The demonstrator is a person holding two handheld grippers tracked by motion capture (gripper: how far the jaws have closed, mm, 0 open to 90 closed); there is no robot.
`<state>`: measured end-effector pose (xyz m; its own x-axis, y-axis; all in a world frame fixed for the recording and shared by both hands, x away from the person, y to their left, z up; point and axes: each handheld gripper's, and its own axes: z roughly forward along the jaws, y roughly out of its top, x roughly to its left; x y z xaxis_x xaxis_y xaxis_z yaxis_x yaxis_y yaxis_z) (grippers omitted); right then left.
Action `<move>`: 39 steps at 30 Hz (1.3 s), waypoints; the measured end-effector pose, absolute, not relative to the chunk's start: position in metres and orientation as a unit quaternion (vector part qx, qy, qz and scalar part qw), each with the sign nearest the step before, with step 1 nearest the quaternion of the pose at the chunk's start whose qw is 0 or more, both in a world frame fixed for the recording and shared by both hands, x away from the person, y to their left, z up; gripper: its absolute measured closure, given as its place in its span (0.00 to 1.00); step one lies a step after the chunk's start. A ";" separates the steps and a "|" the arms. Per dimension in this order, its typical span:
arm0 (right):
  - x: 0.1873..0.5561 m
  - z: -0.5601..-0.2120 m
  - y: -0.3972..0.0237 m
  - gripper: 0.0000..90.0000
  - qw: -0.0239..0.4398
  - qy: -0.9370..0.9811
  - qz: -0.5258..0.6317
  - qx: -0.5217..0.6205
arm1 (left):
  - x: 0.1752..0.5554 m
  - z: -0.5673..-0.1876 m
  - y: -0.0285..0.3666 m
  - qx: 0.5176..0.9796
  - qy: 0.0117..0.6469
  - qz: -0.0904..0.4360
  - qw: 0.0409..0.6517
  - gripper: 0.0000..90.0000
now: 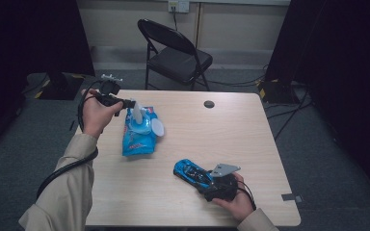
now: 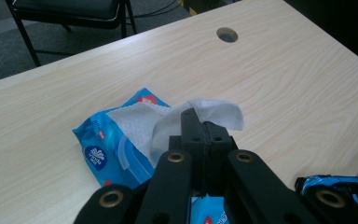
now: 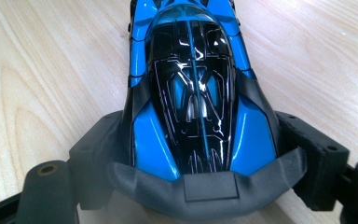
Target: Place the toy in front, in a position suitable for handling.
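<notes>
in the upper left of the high view the left tool (image 1: 134,107) pinches a wipe (image 2: 205,112) half out of the blue pack (image 1: 138,137); lower right, the right tool (image 1: 211,184) grips the toy car (image 1: 191,172) on the table (image 1: 250,139). nothing holds the pack, so it could lift along, or the wipe could tear.

Dim, soft overhead light; dark edges; slight blur
</notes>
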<state>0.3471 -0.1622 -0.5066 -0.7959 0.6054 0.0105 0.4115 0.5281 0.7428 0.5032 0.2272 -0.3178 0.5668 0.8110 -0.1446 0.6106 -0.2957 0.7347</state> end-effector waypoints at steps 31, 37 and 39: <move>0.347 -0.507 -0.162 0.24 0.126 0.865 0.387 0.293 | 0.464 -0.270 0.203 0.791 0.381 0.101 0.467 1.00; 0.347 -0.507 -0.162 0.24 0.126 0.865 0.387 0.293 | 0.451 -0.270 0.195 0.793 0.363 0.084 0.481 1.00; 0.347 -0.507 -0.162 0.24 0.126 0.865 0.387 0.293 | 0.447 -0.274 0.192 0.797 0.357 0.080 0.480 1.00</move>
<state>0.3472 -0.1623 -0.5065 -0.7961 0.6051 0.0089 0.4102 0.5288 0.7430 0.4465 0.1922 -0.2742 0.7321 0.6465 -0.2148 0.4927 -0.2847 0.8223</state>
